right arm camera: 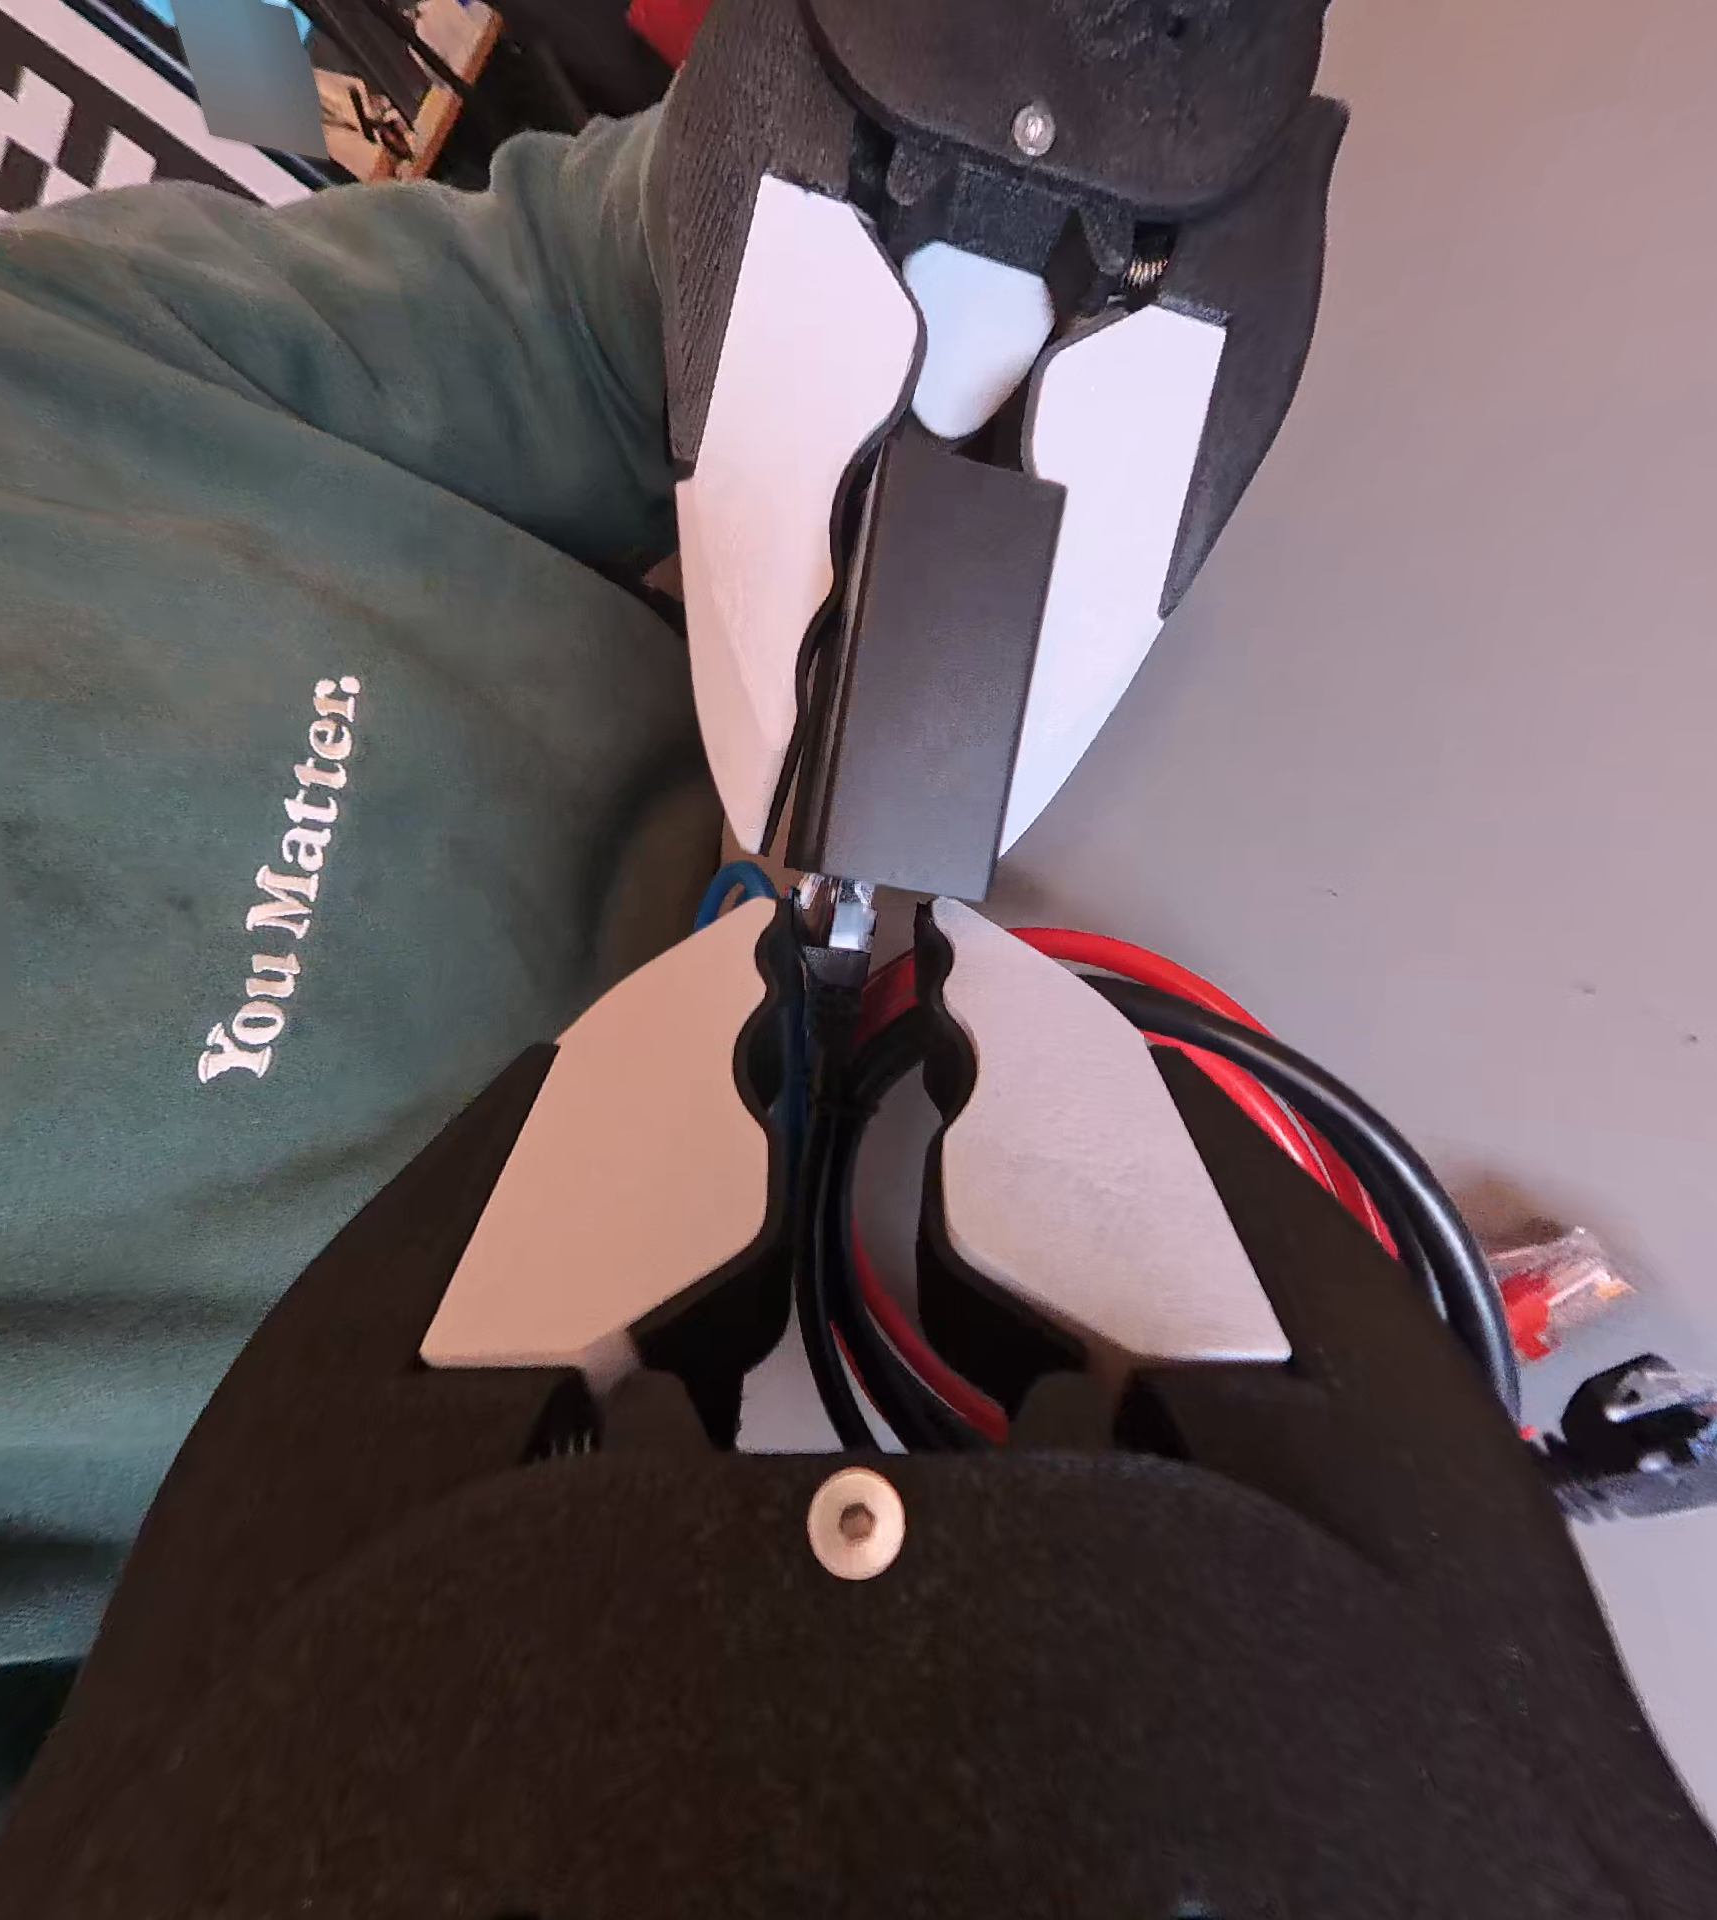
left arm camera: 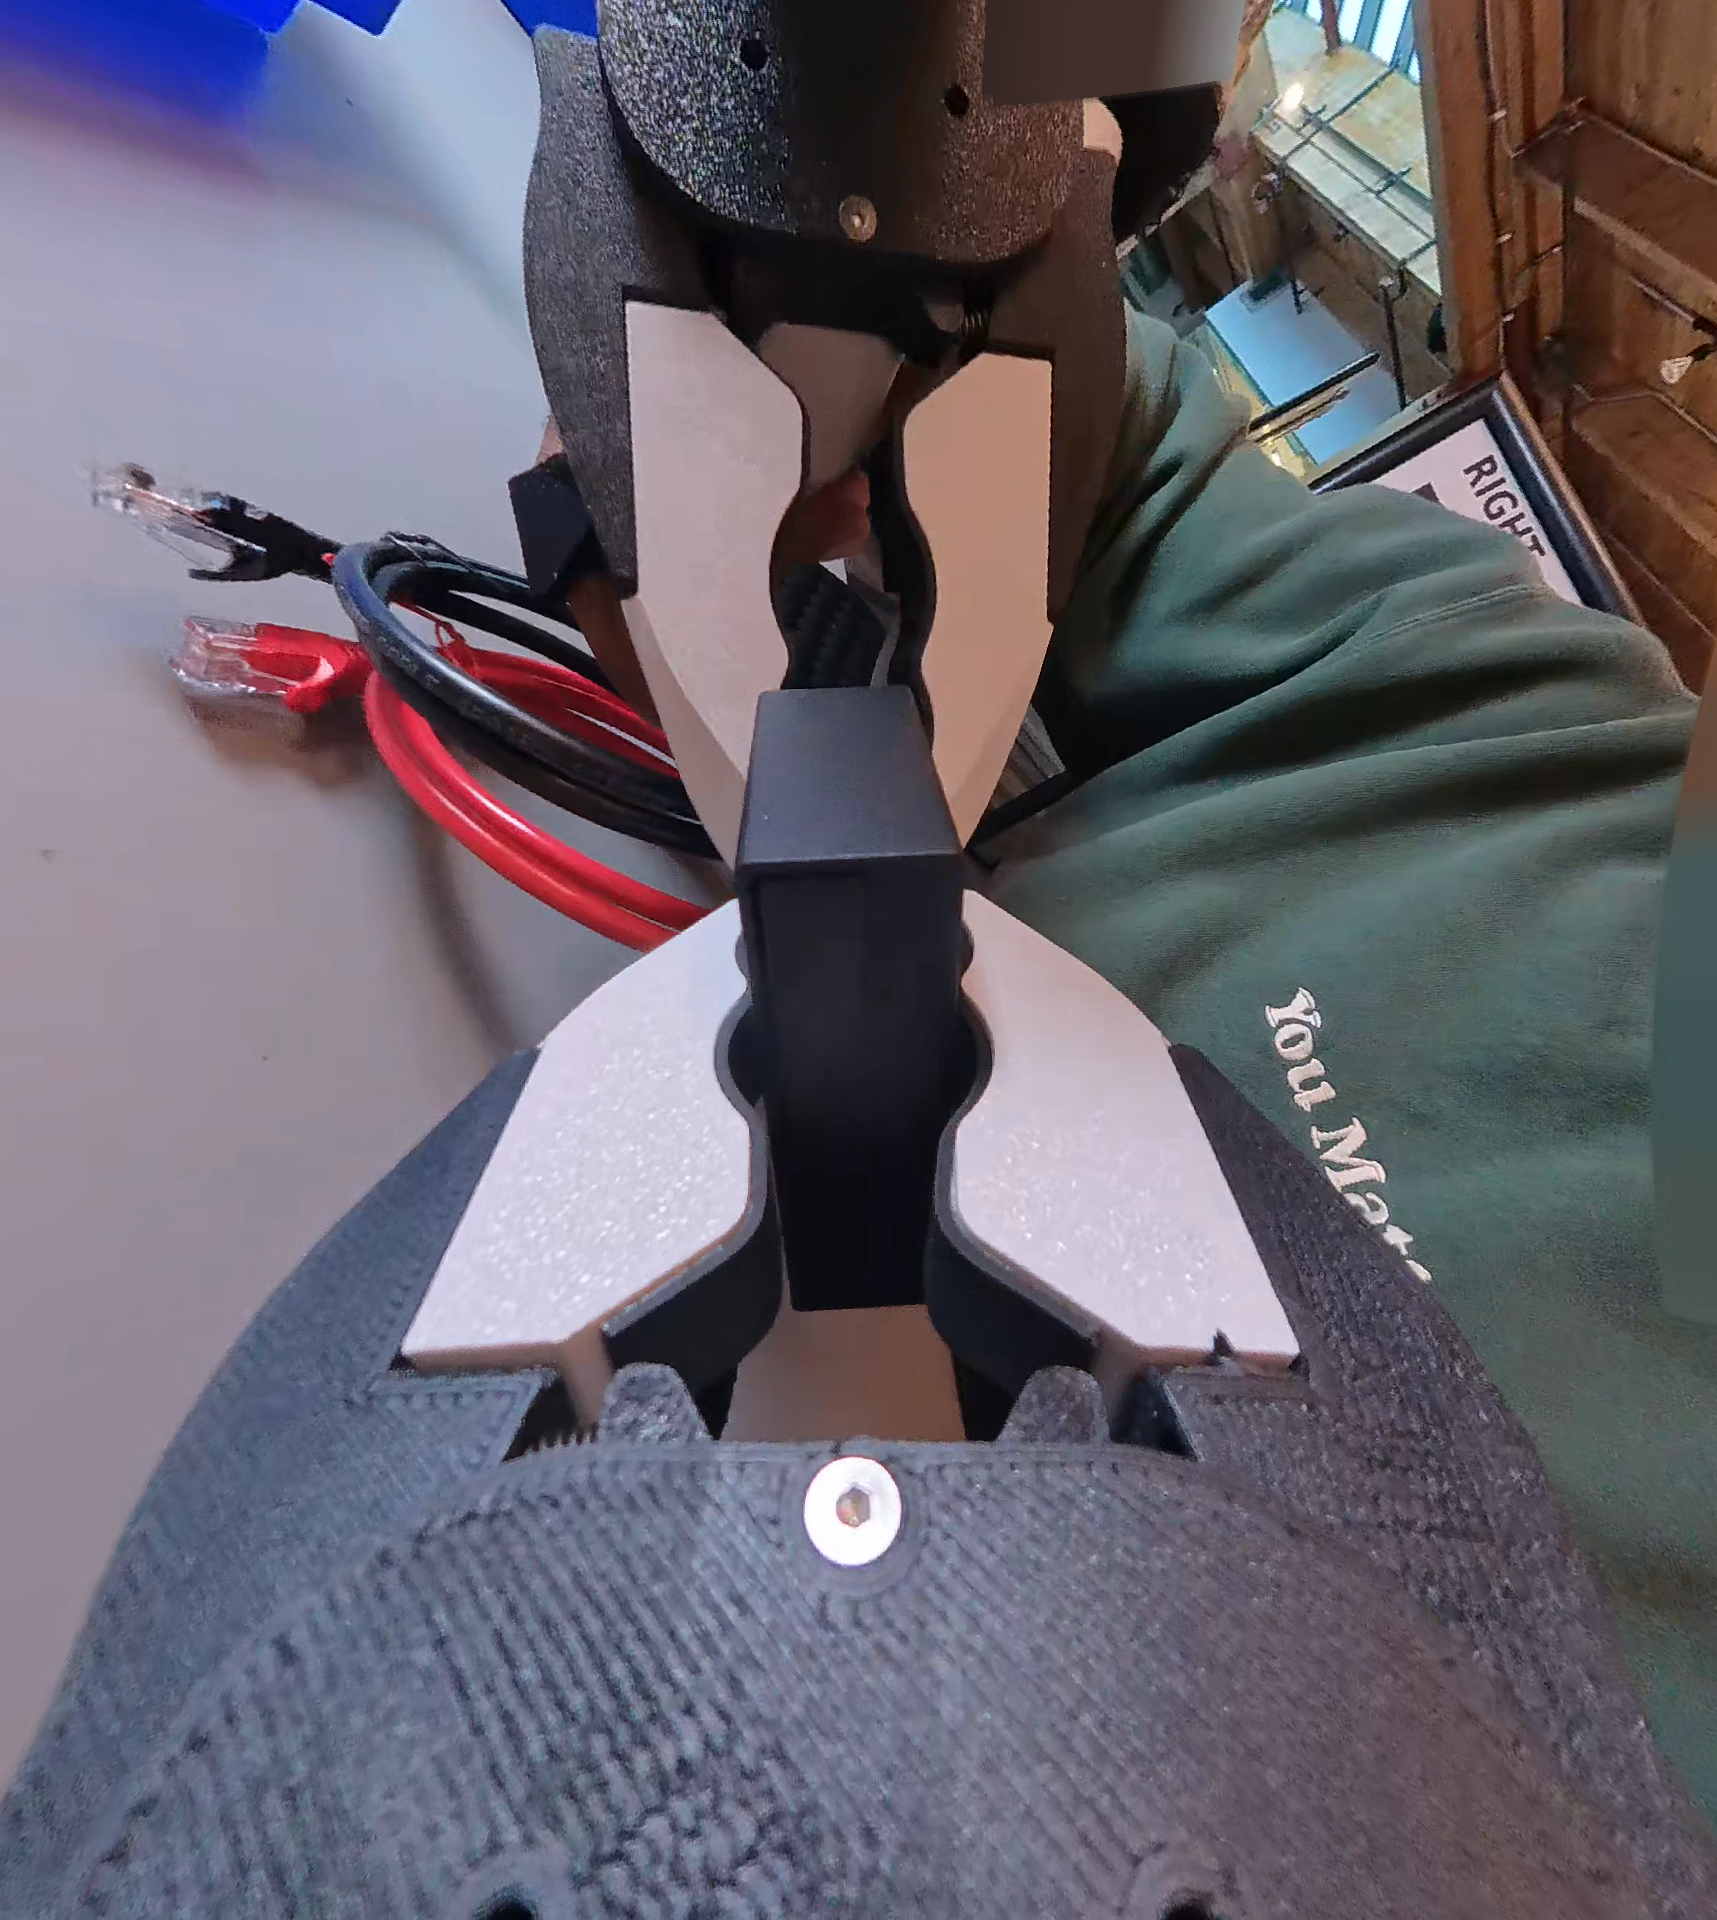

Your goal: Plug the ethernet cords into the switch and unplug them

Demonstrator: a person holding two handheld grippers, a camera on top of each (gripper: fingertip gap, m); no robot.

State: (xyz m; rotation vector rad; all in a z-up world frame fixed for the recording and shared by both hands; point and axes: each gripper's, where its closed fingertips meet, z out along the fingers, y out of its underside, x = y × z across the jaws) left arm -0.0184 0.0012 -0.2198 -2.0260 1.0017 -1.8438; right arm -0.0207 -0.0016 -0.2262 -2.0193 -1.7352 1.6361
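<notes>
We are seeing white lettering on a green sweatshirt (right arm camera: 210,623) and bold black print on a framed sign (left arm camera: 1488,499); wording not transcribed.

Green sweatshirt (right arm camera: 210,520), white-faced black fingers (right arm camera: 625,1143)

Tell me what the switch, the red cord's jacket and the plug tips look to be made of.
Switch: probably matte black plastic or painted metal; flat sharp-edged faces with a dull sheen. Red ethernet cord: glossy rubbery plastic jacket that bends in smooth loops. Its plug and the black cord's plug: clear hard plastic, see-through with glints.
</notes>
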